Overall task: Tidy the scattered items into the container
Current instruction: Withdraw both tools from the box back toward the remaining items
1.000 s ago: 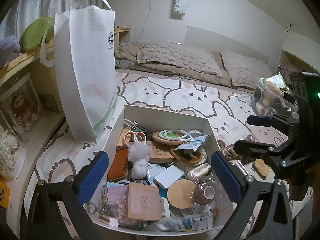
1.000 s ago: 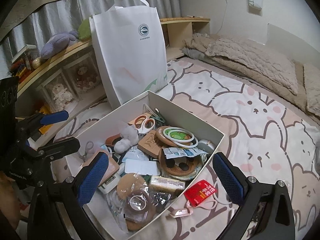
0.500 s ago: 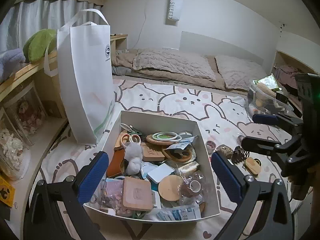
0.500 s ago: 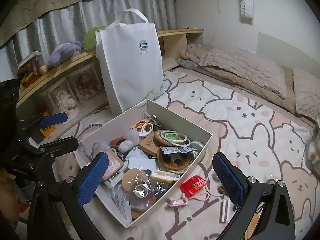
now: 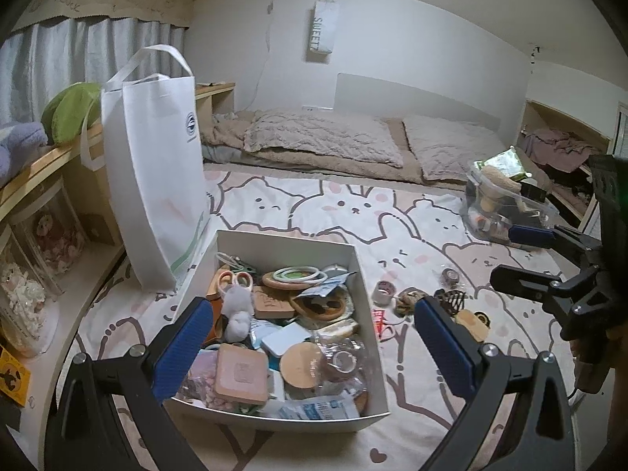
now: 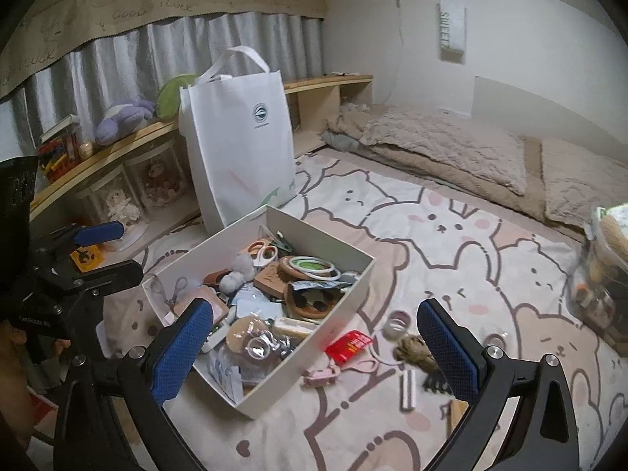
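Note:
A white box (image 5: 286,241) (image 6: 314,231) full of small items stands on the cartoon-print bedspread. Loose items lie to its right: a tape roll (image 5: 381,291) (image 6: 394,329), a brown scrunchie (image 5: 408,301) (image 6: 412,349), a dark hair claw (image 5: 451,298), a wooden piece (image 5: 469,320), a red packet (image 6: 349,346), a pink clip (image 6: 322,376) and a white strip (image 6: 408,388). My left gripper (image 5: 314,345) is open and empty above the box's near side; it shows at the left of the right wrist view (image 6: 98,251). My right gripper (image 6: 316,345) is open and empty, above the box's right wall and the loose items; it shows at the right of the left wrist view (image 5: 518,257).
A tall white tote bag (image 5: 153,180) (image 6: 239,149) stands behind the box on the left. A wooden shelf with plush toys (image 6: 121,117) runs along the left. A clear container of items (image 5: 506,208) (image 6: 600,274) sits at the right. Pillows (image 5: 322,137) lie at the back.
Both grippers have pulled back and up from the box, so more of the bed and the loose items right of the box now show. Both stay open.

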The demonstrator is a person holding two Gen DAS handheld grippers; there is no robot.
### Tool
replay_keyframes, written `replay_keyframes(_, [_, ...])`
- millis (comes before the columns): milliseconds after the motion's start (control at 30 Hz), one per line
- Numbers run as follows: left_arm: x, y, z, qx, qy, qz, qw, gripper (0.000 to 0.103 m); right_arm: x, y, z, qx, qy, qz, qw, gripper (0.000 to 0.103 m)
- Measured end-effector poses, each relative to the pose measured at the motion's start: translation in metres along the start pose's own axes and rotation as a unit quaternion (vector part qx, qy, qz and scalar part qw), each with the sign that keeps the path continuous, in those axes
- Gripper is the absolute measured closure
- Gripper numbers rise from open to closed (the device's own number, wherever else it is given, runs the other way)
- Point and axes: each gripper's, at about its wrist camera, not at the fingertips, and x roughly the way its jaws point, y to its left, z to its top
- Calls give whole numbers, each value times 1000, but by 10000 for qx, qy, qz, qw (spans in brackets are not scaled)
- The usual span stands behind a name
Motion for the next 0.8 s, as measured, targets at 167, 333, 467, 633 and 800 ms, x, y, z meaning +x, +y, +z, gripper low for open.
replay_keyframes(167, [-3,-22,1,129,-22,-146,9998,0,-20,-14,-10,94,-53,-165,9998,0])
replay_keyframes(333, [0,-48,4,282,-22,-315,9991,0,-40,-32,-23,230,-92,-352,9991,0])
replay_keyframes(467, [3,-69,5,402,4,-458,9981,0,-55,-49,-34,354,-111,-494,9981,0])
replay_keyframes(633, [8,-99,8,547,10,-628,9965,0,-70,-70,-46,486,-138,-696,9963,0])
replay_keyframes(800, [16,-123,10,635,50,-779,9949,0,-86,-91,-57,610,-144,-899,9940,0])
